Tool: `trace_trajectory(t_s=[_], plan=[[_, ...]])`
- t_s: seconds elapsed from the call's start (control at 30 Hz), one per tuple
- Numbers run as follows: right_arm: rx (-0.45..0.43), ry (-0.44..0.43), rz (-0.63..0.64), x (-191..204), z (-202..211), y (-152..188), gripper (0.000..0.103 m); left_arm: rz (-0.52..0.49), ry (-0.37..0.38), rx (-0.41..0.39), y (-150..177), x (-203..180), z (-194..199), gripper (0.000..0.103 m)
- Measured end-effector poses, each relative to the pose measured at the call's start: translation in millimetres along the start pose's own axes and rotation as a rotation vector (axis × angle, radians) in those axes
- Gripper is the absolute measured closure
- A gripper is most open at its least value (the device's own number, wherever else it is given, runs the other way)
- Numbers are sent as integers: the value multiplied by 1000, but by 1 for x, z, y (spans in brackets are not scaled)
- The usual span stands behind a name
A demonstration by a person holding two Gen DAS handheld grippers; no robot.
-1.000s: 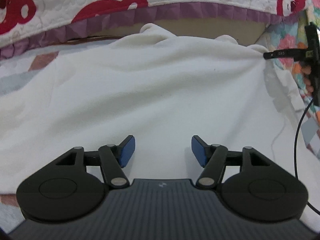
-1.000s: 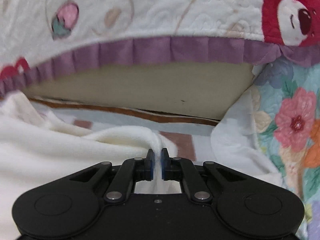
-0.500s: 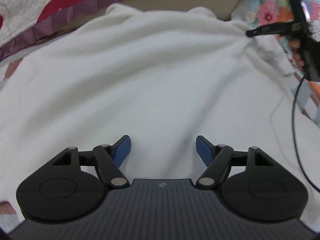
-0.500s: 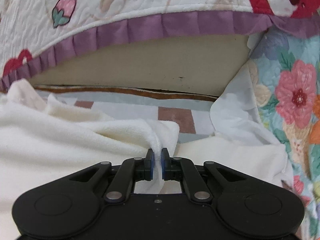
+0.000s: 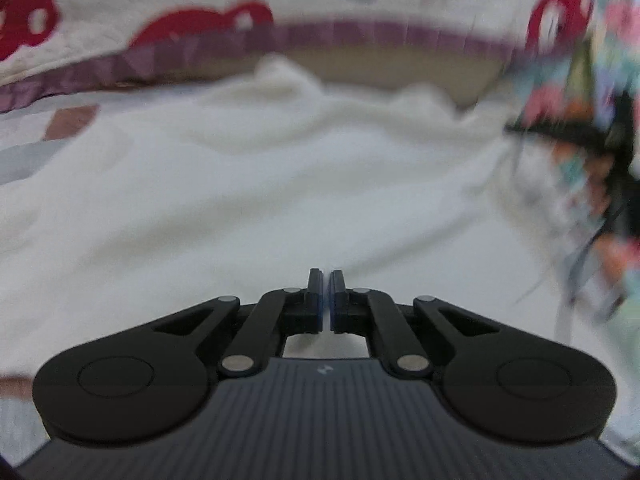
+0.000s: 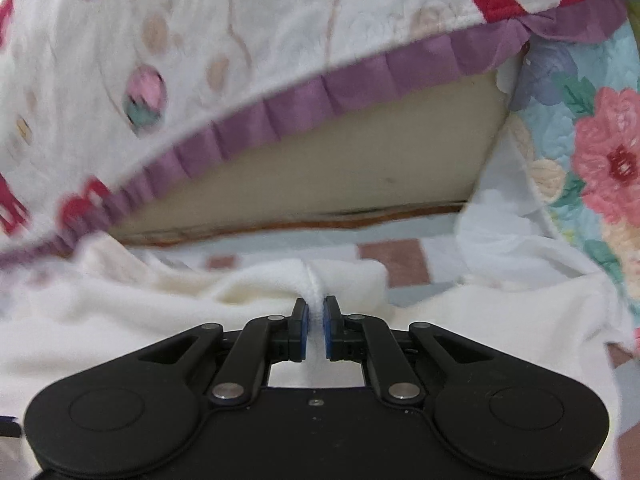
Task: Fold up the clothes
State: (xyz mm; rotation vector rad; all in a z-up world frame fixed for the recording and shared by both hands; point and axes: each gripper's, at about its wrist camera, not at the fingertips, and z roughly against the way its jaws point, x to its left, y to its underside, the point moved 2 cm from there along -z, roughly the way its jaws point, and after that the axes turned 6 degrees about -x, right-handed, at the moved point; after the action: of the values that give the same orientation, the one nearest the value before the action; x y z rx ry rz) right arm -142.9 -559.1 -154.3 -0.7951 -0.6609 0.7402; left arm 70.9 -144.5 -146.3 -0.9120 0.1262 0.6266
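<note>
Cream-white fleece garment (image 6: 120,320), plain, no print, under and ahead of the right gripper (image 6: 315,312); same plain cream (image 5: 280,184) ahead of the left gripper (image 5: 325,292). Both grippers black, blue pads (image 6: 304,328). Beyond the claw: white quilted blanket (image 6: 240,32), red bear patches, pink strawberry, purple pleated trim. Right of claw: pale blue floral quilt (image 6: 600,152), pink flowers, green leaves. Just past the garment: checked sheet (image 6: 392,256), brown, grey, white squares.

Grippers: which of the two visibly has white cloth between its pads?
The right gripper: a ridge of the white garment runs between its pads. The left gripper is shut too, but no cloth shows between its pads.
</note>
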Motion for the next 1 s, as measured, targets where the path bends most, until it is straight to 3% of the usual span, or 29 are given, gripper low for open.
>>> trace_trajectory(t_s=[0.1, 0.2, 0.3, 0.5, 0.6, 0.63, 0.67, 0.7, 0.87, 1.0], plan=[[93, -55, 59, 11, 12, 3, 95, 45, 29, 5, 8, 4, 24, 101], [262, -22, 185, 15, 14, 24, 95, 12, 3, 91, 22, 4, 16, 101], [355, -18, 229, 12, 12, 43, 95, -14, -20, 169, 31, 4, 3, 101], [446, -56, 269, 19, 12, 42, 88, -14, -61, 261, 41, 10, -16, 99], [397, -98, 335, 34, 23, 25, 83, -30, -46, 277, 44, 8, -17, 99], [364, -118, 328, 39, 26, 16, 76, -35, -42, 283, 45, 8, -17, 99], [329, -135, 309, 43, 28, 8, 57, -41, -37, 288, 46, 7, -17, 99], [298, -145, 286, 46, 29, 2, 45, -50, -36, 293, 47, 6, -18, 98], [226, -125, 338, 70, 9, 3, 45, -78, -24, 295, 50, 1, -17, 96], [211, -139, 366, 88, -10, -5, 44, -29, 89, 293, 46, 0, -11, 81]])
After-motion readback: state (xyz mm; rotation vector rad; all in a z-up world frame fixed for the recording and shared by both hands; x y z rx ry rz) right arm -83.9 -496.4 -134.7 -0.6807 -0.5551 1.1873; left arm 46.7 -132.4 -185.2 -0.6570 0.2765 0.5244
